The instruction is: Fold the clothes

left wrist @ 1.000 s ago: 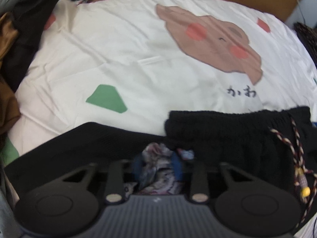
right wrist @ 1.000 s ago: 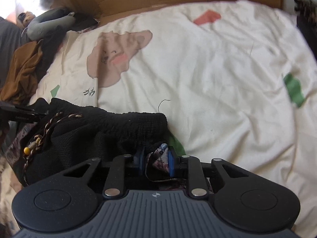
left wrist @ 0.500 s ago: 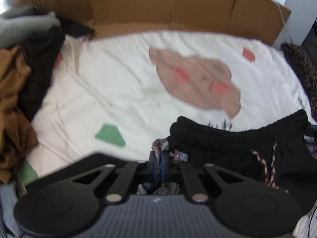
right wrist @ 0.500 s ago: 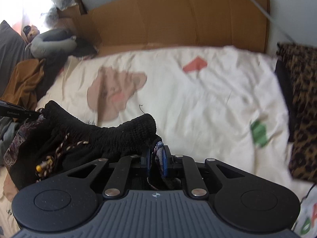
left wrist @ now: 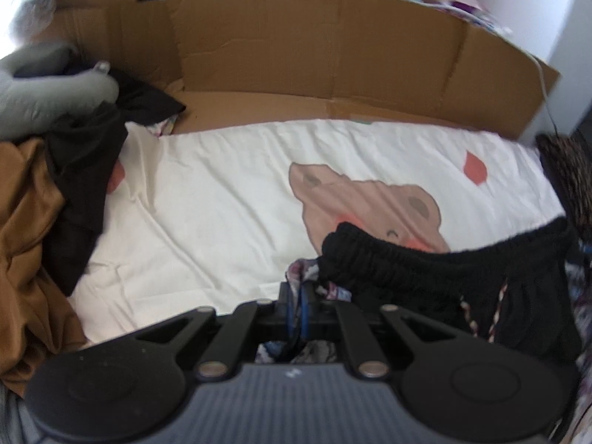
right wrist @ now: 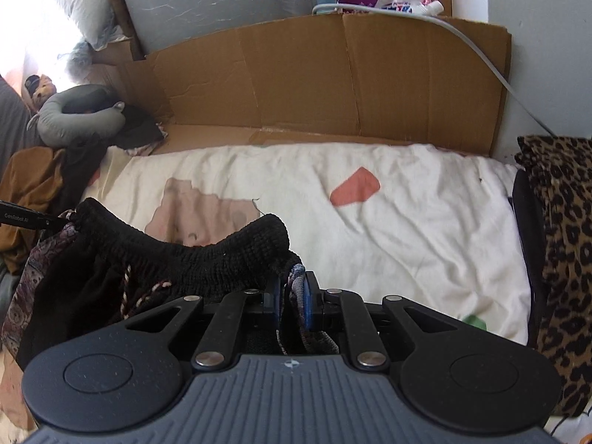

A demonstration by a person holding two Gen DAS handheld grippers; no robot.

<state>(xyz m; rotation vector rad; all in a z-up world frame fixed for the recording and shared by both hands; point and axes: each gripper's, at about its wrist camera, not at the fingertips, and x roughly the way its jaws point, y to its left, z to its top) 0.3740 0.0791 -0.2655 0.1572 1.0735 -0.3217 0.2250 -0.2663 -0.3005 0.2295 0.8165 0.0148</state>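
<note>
Shorts [left wrist: 436,277], black with an elastic ribbed waistband and a patterned lining, hang raised above the cream bedsheet [left wrist: 229,199], stretched between the two grippers. At far left in the left wrist view, a brown garment [left wrist: 26,244] and a dark garment [left wrist: 85,170] are piled at the sheet's edge, with a grey neck pillow [left wrist: 48,92] behind them. The left gripper [left wrist: 300,296] is clenched on the left end of the waistband; patterned fabric is pinched between its blue pads [left wrist: 305,307]. A twisted drawstring [left wrist: 497,307] hangs down the front of the shorts, right of this grip. The waistband sags between the grips and partly covers the bear print [left wrist: 355,199] on the sheet. In the right wrist view, the same shorts [right wrist: 177,255] lie left of centre, with the left gripper's fingertip [right wrist: 29,218] meeting the cloth at far left. The right gripper [right wrist: 292,296] is clamped on the right end of the waistband, with patterned fabric between its pads [right wrist: 307,299]. Flattened cardboard [right wrist: 325,81] stands behind the bed. A red patch [right wrist: 355,187] marks the sheet [right wrist: 425,229] right of the shorts. At far right, a leopard-print cloth [right wrist: 566,251] borders the sheet.
</note>
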